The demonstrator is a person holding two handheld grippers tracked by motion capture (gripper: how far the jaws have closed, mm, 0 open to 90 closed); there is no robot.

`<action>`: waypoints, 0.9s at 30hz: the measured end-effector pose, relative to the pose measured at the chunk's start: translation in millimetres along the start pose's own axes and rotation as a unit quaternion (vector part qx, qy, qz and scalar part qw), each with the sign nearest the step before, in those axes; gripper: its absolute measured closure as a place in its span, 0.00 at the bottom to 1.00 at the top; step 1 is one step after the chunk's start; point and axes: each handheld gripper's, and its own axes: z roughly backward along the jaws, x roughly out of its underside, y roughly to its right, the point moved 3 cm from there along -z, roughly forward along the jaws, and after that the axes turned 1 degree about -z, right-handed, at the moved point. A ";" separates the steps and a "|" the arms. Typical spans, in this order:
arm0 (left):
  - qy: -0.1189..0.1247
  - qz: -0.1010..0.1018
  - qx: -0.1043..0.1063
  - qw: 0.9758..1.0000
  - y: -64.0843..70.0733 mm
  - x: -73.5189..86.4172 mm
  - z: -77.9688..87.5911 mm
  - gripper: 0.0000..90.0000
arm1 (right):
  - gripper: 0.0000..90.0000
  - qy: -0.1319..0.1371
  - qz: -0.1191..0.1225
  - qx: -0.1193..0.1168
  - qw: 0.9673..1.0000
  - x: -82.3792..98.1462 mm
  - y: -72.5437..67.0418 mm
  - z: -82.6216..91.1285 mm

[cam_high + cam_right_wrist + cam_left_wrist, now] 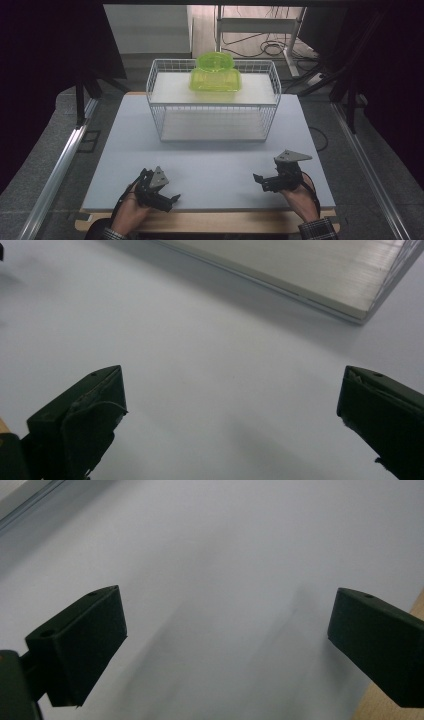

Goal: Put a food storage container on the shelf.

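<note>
Both hands rest at the near tabletop [210, 175] edge, left gripper [167, 197] and right gripper [260, 179] jaws wide and empty, seemingly readied, well apart from the green container [215, 75] inside the wire basket [212, 107].

Green container [215, 74] in wire basket [160, 112]

There was one worktop [210, 170], pale grey-white. On it stood one white wire basket [214, 100]. On top of the basket lay one white board [170, 90], and one more pale board lay on the basket's floor [212, 126]: two boards. On the upper board sat two yellow-green translucent plastic containers, one squarish [215, 80] and one rounder [214, 60] behind it. There were two tongs, the left tongs [170, 201] and the right tongs [260, 181], each with two black jaws set wide apart. Two hands held them, the left hand [132, 210] and the right hand [302, 200].
</note>
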 end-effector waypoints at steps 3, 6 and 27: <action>0.000 0.000 0.000 1.000 0.1 0.0 0.0 0.03 | 0.00 -0.004 0.000 0.002 1.000 4.6 0.2 -1.0; -0.001 0.000 0.001 1.000 0.3 0.2 -0.4 0.03 | 0.00 -0.007 0.000 0.001 1.000 8.7 -0.4 -2.5; -0.006 -0.008 0.004 1.000 2.9 -0.2 -2.8 0.02 | 0.00 -0.049 0.005 -0.002 0.999 27.5 0.6 -19.6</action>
